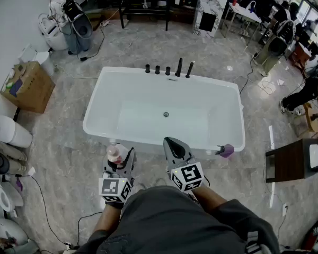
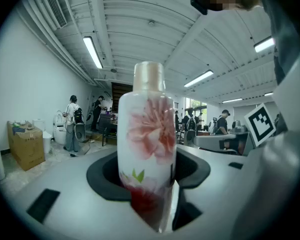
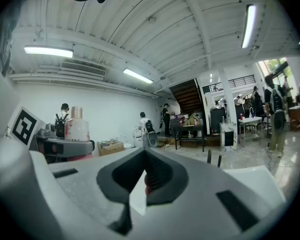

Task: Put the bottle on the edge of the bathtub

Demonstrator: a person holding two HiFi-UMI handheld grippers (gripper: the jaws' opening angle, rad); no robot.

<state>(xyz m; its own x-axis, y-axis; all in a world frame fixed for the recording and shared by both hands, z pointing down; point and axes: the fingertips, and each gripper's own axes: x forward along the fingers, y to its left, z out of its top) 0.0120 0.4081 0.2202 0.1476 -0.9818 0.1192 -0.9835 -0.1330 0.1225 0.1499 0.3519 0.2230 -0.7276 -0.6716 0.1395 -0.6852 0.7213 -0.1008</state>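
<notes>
A white bottle (image 1: 115, 153) with a pink flower print and a tan cap stands upright between the jaws of my left gripper (image 1: 121, 160). The left gripper is shut on it, just in front of the left part of the white bathtub's near rim (image 1: 143, 141). In the left gripper view the bottle (image 2: 147, 139) fills the middle, and the pads hold its lower body. My right gripper (image 1: 175, 148) hovers over the near rim beside it, shut and empty. The right gripper view shows the bottle (image 3: 77, 126) off to the left.
Black taps (image 1: 178, 67) line the tub's far rim. A purple object (image 1: 226, 151) lies on the near right corner. A cardboard box (image 1: 27, 86) and toilets stand at the left, and a dark wooden stool (image 1: 291, 160) at the right. People work at the room's back.
</notes>
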